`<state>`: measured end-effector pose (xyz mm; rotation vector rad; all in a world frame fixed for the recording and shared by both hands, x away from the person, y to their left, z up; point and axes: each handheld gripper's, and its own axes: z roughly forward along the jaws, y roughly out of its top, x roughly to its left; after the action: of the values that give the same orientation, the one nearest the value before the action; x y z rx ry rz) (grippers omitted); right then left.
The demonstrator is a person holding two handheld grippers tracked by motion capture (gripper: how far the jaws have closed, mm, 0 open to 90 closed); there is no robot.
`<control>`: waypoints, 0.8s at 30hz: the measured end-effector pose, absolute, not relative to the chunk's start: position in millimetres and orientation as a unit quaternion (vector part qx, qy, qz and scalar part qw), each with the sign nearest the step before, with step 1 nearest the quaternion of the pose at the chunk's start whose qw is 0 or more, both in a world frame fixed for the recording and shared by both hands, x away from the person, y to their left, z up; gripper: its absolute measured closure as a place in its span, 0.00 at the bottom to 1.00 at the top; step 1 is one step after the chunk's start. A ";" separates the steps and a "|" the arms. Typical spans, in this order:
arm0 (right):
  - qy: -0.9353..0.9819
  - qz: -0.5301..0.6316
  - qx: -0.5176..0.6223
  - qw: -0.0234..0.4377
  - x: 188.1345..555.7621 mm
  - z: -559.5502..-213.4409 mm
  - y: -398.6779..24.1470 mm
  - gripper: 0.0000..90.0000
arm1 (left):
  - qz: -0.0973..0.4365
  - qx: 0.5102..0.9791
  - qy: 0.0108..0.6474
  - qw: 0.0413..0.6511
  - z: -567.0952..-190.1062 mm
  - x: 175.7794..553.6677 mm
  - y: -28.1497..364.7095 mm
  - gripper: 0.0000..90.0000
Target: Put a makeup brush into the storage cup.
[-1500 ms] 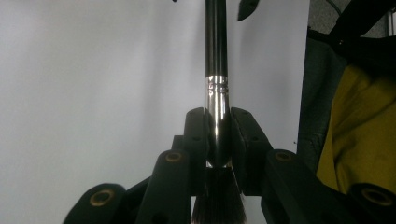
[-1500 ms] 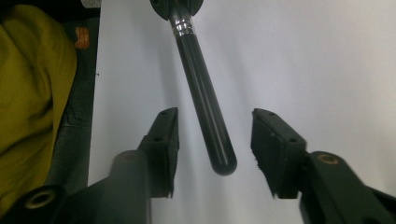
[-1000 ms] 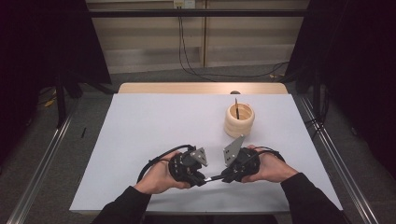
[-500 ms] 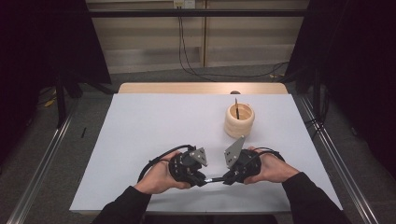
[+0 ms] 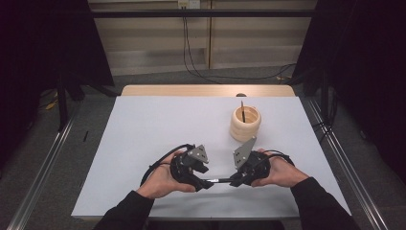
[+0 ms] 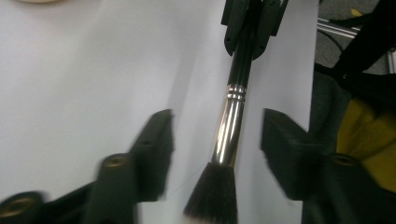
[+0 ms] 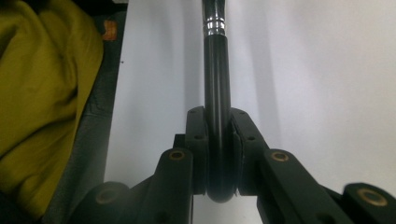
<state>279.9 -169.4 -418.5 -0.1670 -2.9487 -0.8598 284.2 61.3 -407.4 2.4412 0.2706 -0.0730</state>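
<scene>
A makeup brush [image 5: 221, 180] with a black handle, silver ferrule and dark bristles hangs level just above the white table [image 5: 143, 134], near its front edge. My right gripper [image 5: 234, 182] is shut on the handle end [image 7: 217, 79], its pads pressed to both sides. My left gripper [image 5: 207, 184] has just been opening. In the left gripper view its jaws stand apart on either side of the ferrule [image 6: 229, 135], not touching it. The right gripper [image 6: 252, 23] shows there at the top, clamped on the handle.
A round wooden cup [image 5: 245, 123] with a thin dark stick [image 5: 243, 111] in it stands behind the right hand. Metal rails [image 5: 335, 148] run along both sides of the table. A yellow cloth [image 7: 42, 93] lies past the table's front edge.
The left gripper's jaws have opened off the brush. Both hands have kept their places, and the right gripper still holds the handle.
</scene>
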 end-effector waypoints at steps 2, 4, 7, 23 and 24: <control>-0.955 -0.290 -0.054 0.025 280.9 -416.9 -169.9 0.89 | -0.021 0.935 0.110 0.335 -406.6 284.1 61.9 0.28; -0.956 -0.288 -0.056 0.022 281.8 -416.9 -170.8 0.89 | -0.019 0.933 0.115 0.342 -406.2 284.9 62.0 0.20; -0.955 -0.290 -0.060 0.021 282.3 -417.6 -172.1 0.89 | -0.014 0.931 0.115 0.345 -405.4 285.3 63.1 0.13; -0.955 -0.285 -0.086 0.013 283.8 -418.2 -178.4 0.89 | 0.014 0.898 0.165 0.407 -392.2 291.0 89.1 0.04; -0.953 -0.289 -0.090 0.012 284.1 -418.9 -180.0 0.89 | 0.015 0.891 0.173 0.419 -392.4 290.8 90.7 0.04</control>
<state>284.1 -180.0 -418.9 -0.2791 -2.9711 -0.9010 290.8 90.7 -392.4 2.2352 0.4348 0.0372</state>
